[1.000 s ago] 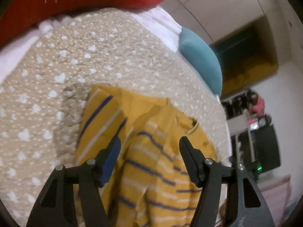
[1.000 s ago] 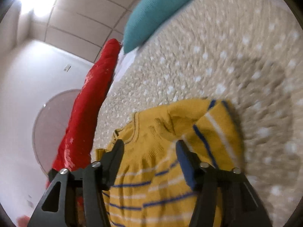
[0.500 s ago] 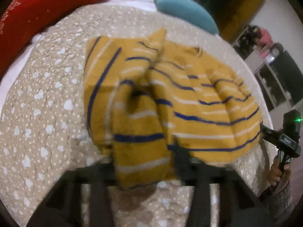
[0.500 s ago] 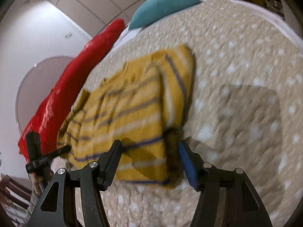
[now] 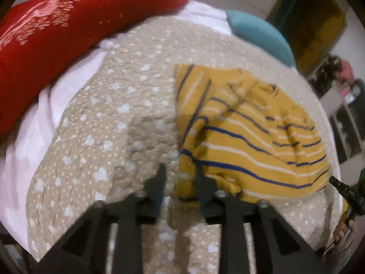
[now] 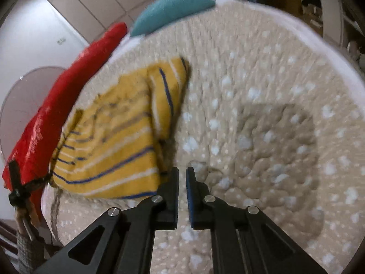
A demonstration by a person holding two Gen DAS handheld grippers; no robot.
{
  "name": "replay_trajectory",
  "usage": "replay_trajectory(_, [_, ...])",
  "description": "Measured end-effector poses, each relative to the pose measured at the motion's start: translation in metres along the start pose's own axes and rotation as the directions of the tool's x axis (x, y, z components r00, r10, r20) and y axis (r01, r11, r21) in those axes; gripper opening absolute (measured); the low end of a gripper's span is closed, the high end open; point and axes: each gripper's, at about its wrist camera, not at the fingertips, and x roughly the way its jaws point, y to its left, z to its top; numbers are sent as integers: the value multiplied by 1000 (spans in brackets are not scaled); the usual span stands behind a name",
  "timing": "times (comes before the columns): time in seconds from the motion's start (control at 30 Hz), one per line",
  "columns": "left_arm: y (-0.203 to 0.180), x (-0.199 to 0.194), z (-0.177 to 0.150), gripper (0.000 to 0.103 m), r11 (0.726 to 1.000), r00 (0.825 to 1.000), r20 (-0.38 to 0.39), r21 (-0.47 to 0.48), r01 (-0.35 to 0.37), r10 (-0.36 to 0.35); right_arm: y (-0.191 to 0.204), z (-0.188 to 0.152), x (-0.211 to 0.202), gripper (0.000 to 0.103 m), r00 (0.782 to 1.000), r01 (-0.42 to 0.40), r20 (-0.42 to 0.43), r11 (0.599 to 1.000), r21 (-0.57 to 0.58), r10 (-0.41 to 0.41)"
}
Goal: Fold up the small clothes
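Note:
A small yellow sweater with blue and white stripes (image 5: pixel 246 137) lies folded on a beige spotted quilt (image 5: pixel 114 118). In the left wrist view my left gripper (image 5: pixel 179 175) hangs over the sweater's near left corner with its jaws narrowed but a gap between them; the frame is blurred and nothing seems held. In the right wrist view the sweater (image 6: pixel 118 146) lies to the left of my right gripper (image 6: pixel 182 173), whose jaws are nearly shut and empty, just off the sweater's near right corner.
A red bolster (image 5: pixel 57 27) and a teal pillow (image 5: pixel 260 34) lie at the far side of the bed. White sheet (image 5: pixel 29 132) shows at the quilt's left edge. The other gripper and hand (image 5: pixel 346 205) show at the right. Shelves stand beyond the bed.
Both grippers have pulled back from the sweater and narrowed their jaws. The sweater now lies flat on the quilt, let go, where a second ago the grippers were close over it.

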Motion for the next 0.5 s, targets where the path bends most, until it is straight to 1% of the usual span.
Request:
replay_trajectory(0.03, [-2, -9, -3, 50, 1000, 999, 41, -10, 20, -20, 9, 2, -10, 12, 999, 11, 33, 1000, -29, -10])
replay_trajectory(0.07, [-9, -15, -7, 55, 999, 994, 99, -18, 47, -45, 22, 5, -18, 15, 997, 30, 66, 997, -74, -25])
replay_trajectory(0.1, [-11, -19, -10, 63, 997, 989, 131, -22, 70, -67, 34, 8, -23, 15, 996, 42, 89, 993, -109, -33])
replay_trajectory(0.13, [-13, -24, -18, 68, 992, 978, 175, -33, 118, -111, 50, 11, -25, 15, 994, 46, 105, 989, -143, -31])
replay_trajectory(0.17, [-16, -24, -24, 69, 986, 968, 203, -44, 161, -149, 67, 12, -22, 15, 994, 31, 108, 984, -173, -13])
replay_trajectory(0.23, [-21, -16, -39, 69, 971, 949, 230, -55, 232, -214, 97, 14, -8, 15, 997, -12, 78, 977, -213, 29])
replay_trajectory(0.3, [-29, -5, -50, 69, 970, 945, 238, -43, 240, -224, 134, 12, 17, 15, 998, -41, 29, 961, -273, 50])
replay_trajectory(0.37, [-32, 8, -63, 69, 977, 947, 250, -13, 213, -203, 170, 11, 43, 15, 998, -56, -10, 945, -322, 56])
replay_trajectory(0.4, [-31, 10, -69, 69, 978, 944, 262, -4, 210, -201, 188, 12, 55, 15, 998, -69, -23, 937, -342, 65])
replay_trajectory(0.47, [-24, 13, -79, 69, 974, 935, 283, -4, 224, -214, 223, 15, 82, 15, 995, -98, -52, 918, -384, 85])
replay_trajectory(0.5, [-21, 15, -81, 69, 969, 930, 285, -12, 245, -232, 243, 19, 99, 15, 994, -106, -71, 907, -407, 84])
